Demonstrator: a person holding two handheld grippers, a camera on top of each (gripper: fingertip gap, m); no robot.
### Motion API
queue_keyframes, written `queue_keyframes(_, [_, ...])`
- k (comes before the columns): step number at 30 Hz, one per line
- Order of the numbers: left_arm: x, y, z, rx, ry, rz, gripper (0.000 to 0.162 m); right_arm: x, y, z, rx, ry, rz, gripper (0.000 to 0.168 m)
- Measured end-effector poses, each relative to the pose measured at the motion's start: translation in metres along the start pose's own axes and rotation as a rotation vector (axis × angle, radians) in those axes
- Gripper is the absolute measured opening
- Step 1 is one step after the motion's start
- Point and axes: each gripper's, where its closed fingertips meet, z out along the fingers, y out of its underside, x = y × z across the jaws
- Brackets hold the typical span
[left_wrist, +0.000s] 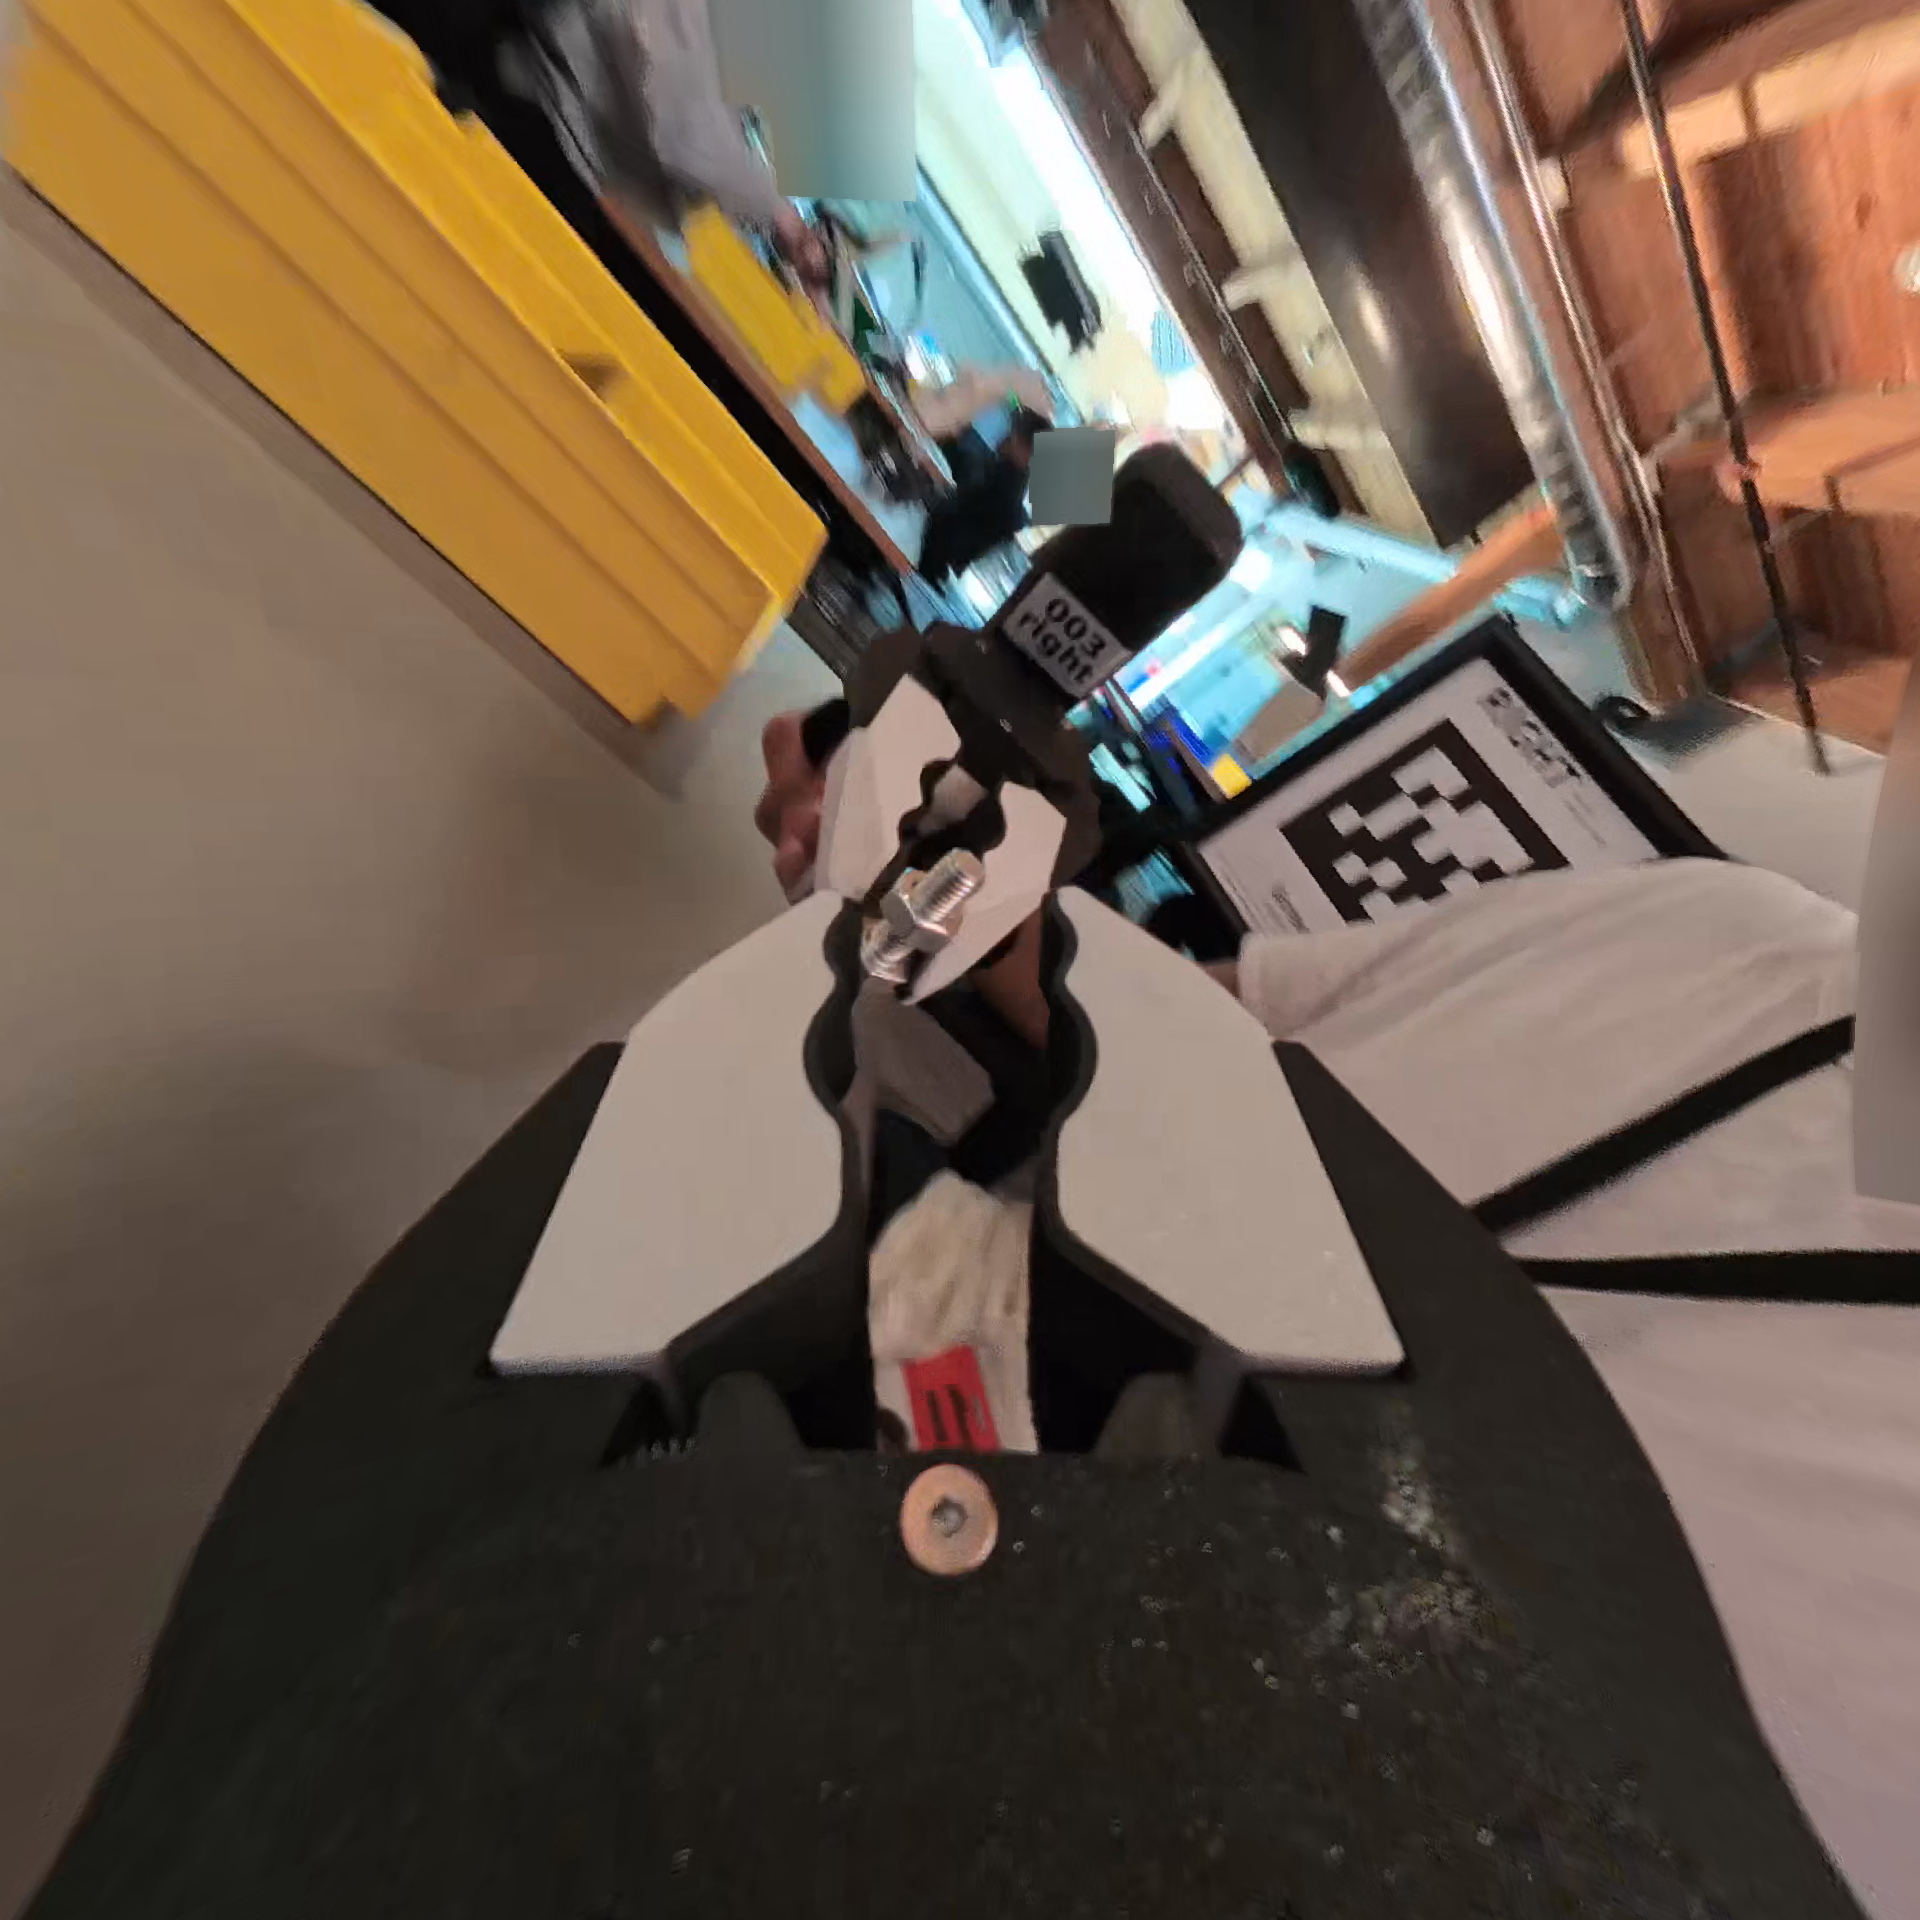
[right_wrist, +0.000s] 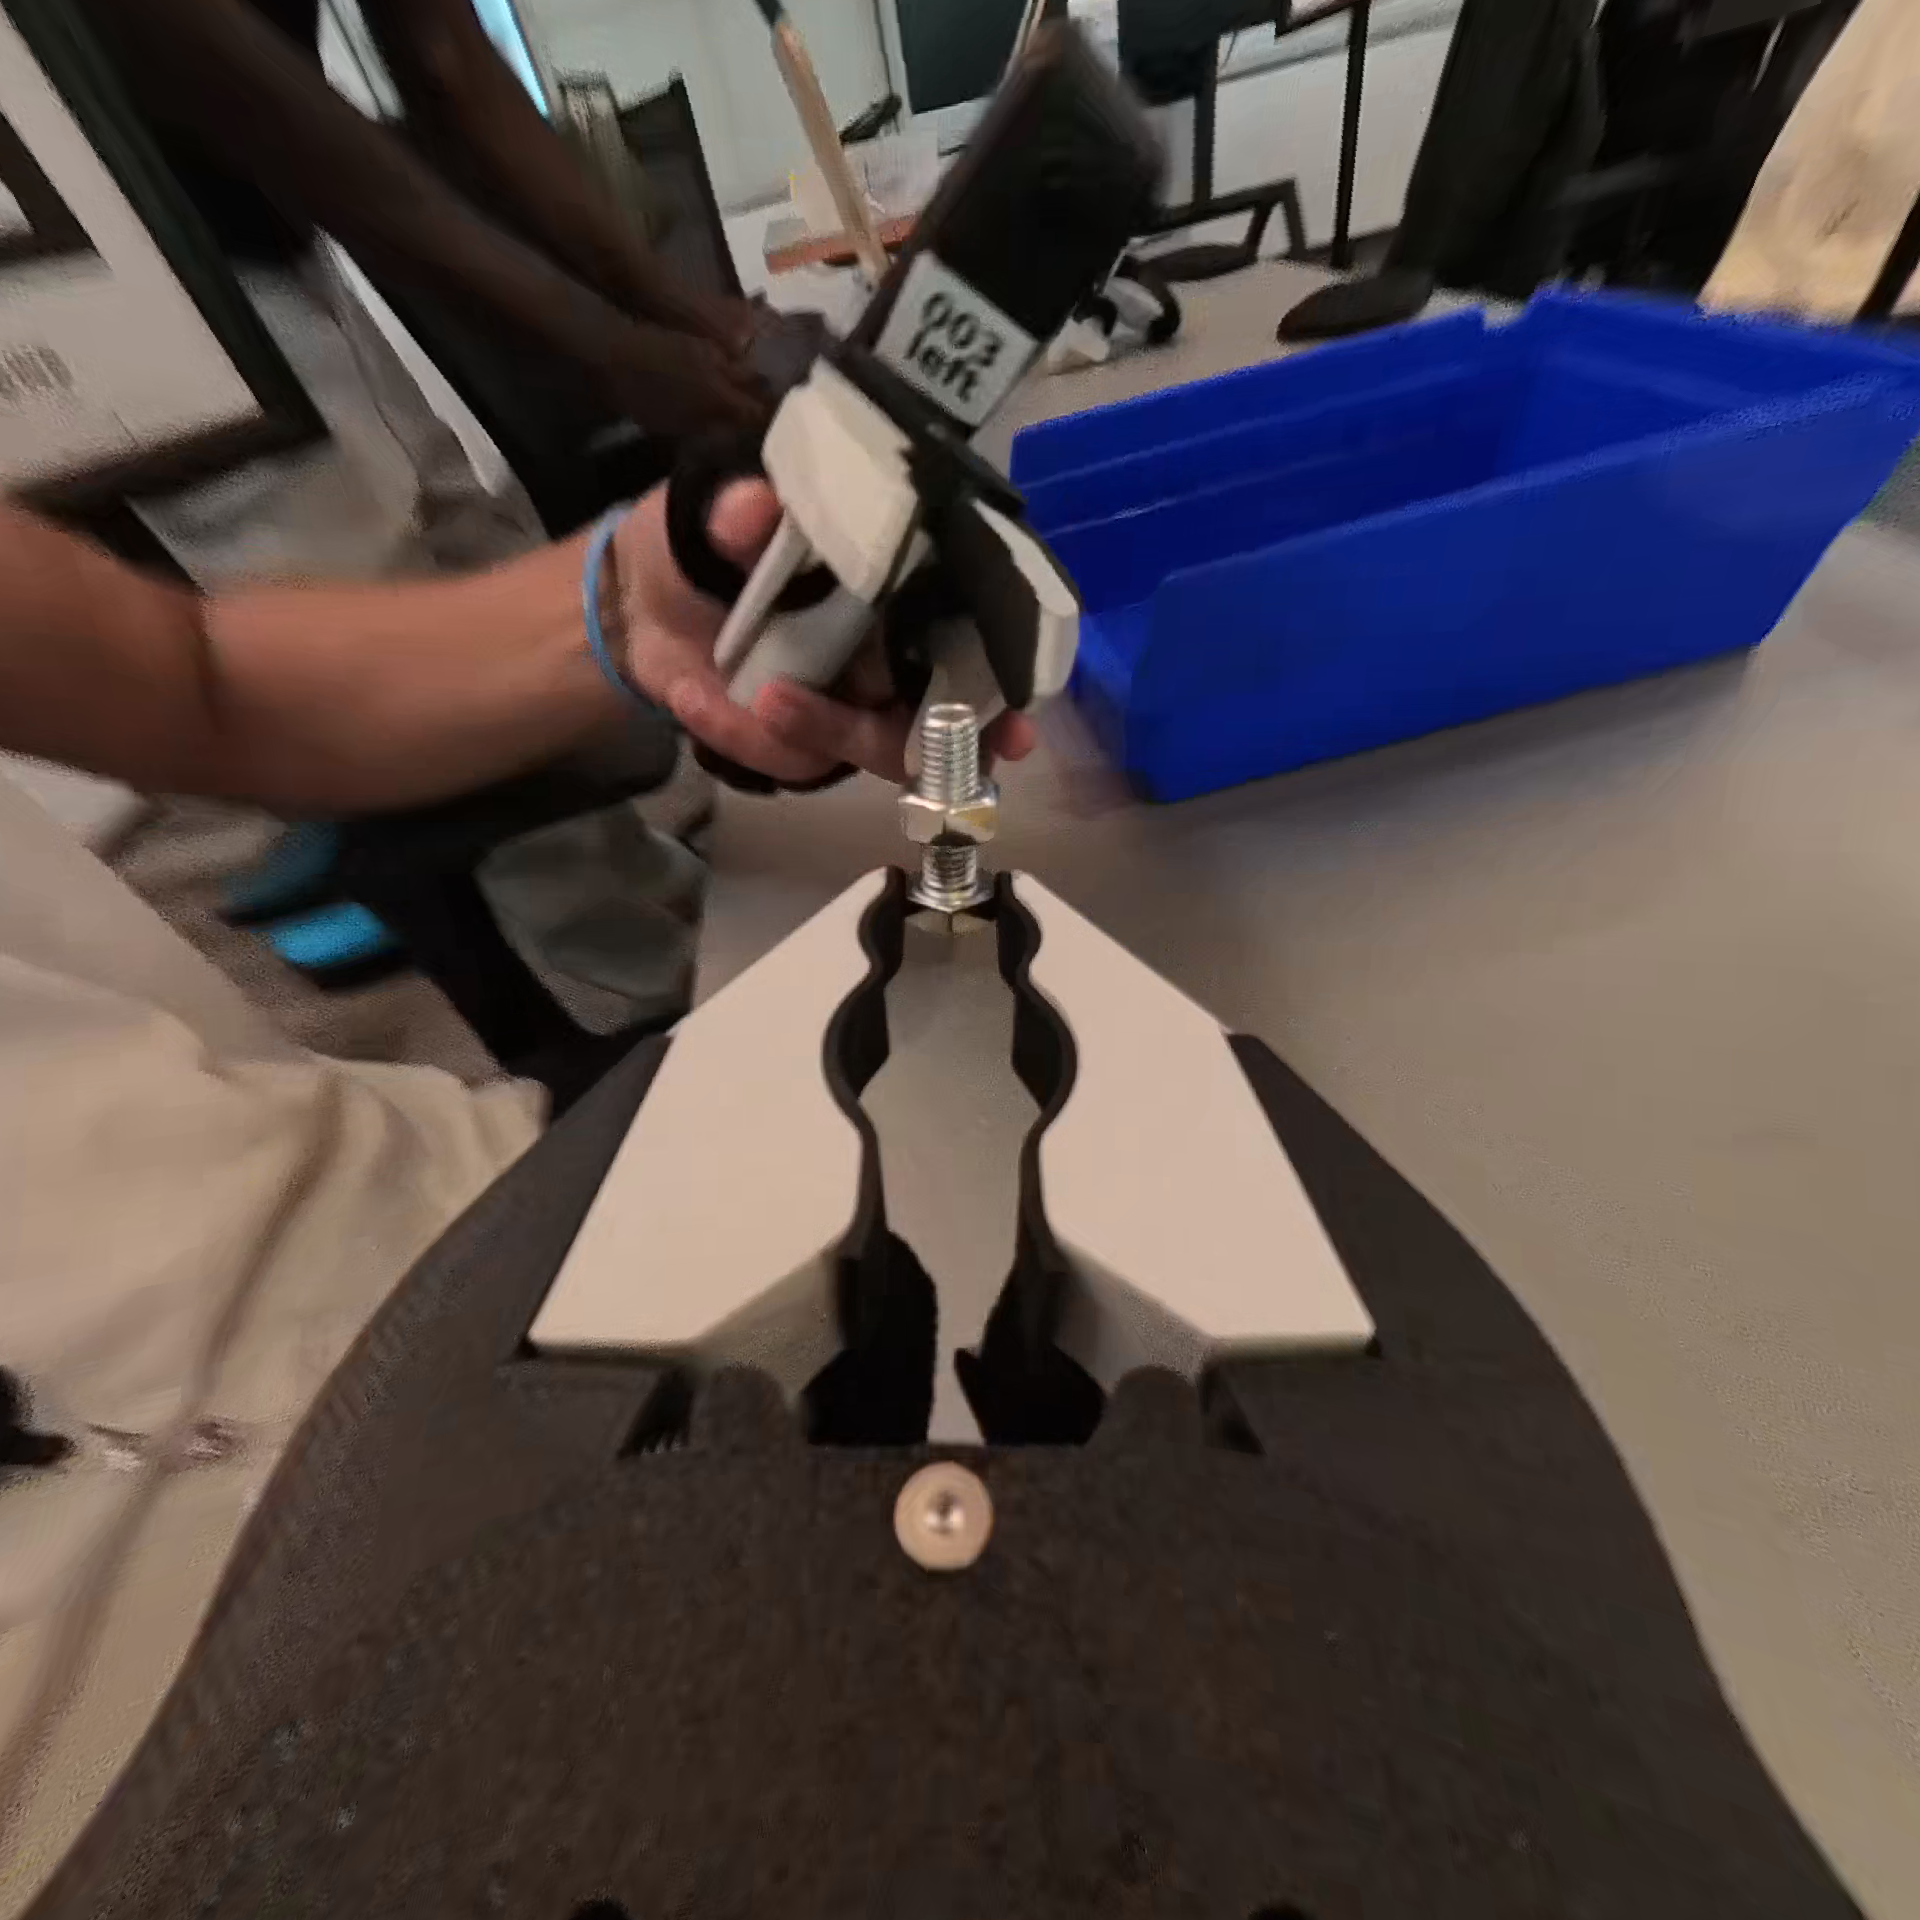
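My right gripper is shut on the head of a silver bolt. The bolt stands out past its fingertips with a hex nut partway along the thread. My left gripper, held in a person's hand, hovers just beyond the bolt's threaded end. In the left wrist view, my left gripper has its jaws a little apart and holds nothing. The bolt shows at its tips, held by the right gripper's white fingers.
A blue bin stands on the grey table to the right of the bolt. Stacked yellow bins and a framed black-and-white marker board show in the left wrist view. The person's forearm reaches in from the left. One gripper's finger ends stand about 4 centimetres off the other's.
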Motion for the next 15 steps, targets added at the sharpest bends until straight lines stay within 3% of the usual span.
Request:
queue_keyframes(3, [-0.023, 0.011, -0.006, 0.055, -0.154, 0.142, 0.029, 0.007, 0.000, 0.004, 0.054, -0.105, 0.284, 0.017])
queue_keyframes(6, [-0.027, 0.031, 0.003, 0.000, -0.194, 0.211, 0.028, 0.014, -0.006, 0.005, 0.155, -0.161, 0.439, 0.017])
queue_keyframes(11, [-0.029, 0.031, 0.010, 0.012, -0.269, 0.349, 0.026, 0.024, -0.013, 0.002, 0.261, -0.152, 0.488, 0.016])
queue_keyframes(15, [-0.033, 0.028, 0.006, 0.029, -0.308, 0.387, 0.026, 0.028, 0.012, 0.009, 0.097, -0.044, 0.362, 0.017])
